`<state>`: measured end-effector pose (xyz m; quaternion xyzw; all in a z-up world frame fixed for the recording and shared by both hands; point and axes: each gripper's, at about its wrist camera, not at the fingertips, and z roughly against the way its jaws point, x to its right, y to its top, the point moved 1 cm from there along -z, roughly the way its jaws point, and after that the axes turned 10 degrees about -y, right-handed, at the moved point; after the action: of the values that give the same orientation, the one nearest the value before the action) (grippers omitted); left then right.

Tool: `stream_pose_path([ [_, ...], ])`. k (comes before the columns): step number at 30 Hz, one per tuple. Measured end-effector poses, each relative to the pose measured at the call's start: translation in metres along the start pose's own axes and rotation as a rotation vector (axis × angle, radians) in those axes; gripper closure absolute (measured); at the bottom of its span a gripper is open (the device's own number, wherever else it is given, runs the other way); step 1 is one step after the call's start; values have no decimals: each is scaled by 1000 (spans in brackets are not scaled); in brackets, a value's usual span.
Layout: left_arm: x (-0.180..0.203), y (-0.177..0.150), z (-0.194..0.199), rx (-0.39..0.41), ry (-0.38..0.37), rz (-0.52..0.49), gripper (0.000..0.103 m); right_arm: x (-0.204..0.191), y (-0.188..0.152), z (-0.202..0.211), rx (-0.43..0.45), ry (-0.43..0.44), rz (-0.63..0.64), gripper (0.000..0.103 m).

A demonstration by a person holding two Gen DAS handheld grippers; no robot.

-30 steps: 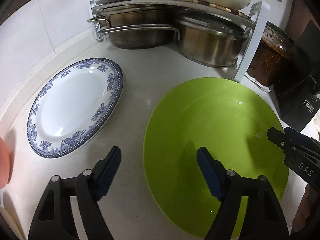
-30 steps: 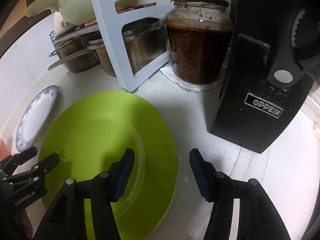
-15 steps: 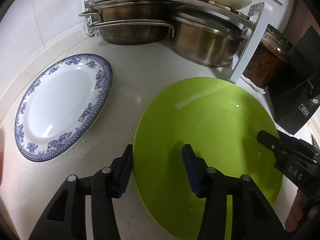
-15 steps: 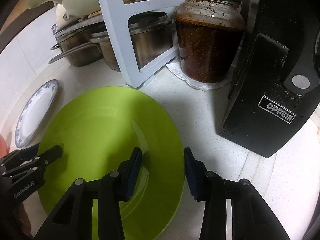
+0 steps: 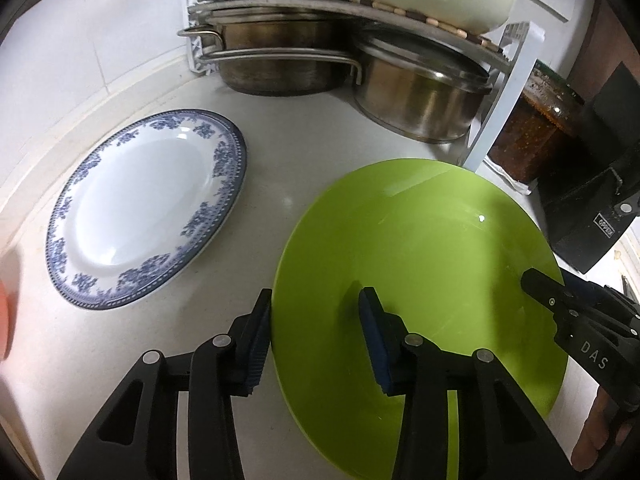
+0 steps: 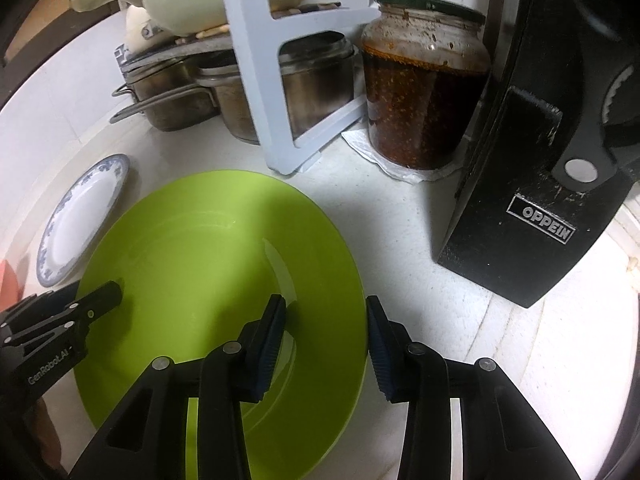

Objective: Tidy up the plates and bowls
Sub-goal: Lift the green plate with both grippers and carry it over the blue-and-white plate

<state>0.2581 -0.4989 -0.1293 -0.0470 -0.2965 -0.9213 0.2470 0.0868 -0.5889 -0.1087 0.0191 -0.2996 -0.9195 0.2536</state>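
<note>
My left claw [image 5: 316,338] straddles the near-left rim of the green plate [image 5: 420,264], one blue ribbed pad outside the edge and one over the well, with a gap remaining, so it is released. My right claw [image 6: 326,340] brackets the opposite rim the same way, parted and not pinching. The plate is smooth, glossy, round and empty, lying flat on the speckled white worktop [image 5: 288,184]. To its left lies a white plate with a blue floral border [image 5: 144,208], also empty. Behind stand two steel pots [image 5: 416,100] under a rack. A glass jar [image 6: 424,96] holds dark reddish, seedy paste. The black block [image 6: 532,200] reads "OPPEIN". My claws are marked "DAS" and "GenRobot.AI".
</note>
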Motion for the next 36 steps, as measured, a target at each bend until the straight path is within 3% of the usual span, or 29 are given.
stream_pose_path([
  [14,-14,-28,69,82,45,54,61,-20,-13,58,68,45,65,62],
  [36,-63,-110,175,186,176,214,61,-87,-51,133,144,180,245,62],
])
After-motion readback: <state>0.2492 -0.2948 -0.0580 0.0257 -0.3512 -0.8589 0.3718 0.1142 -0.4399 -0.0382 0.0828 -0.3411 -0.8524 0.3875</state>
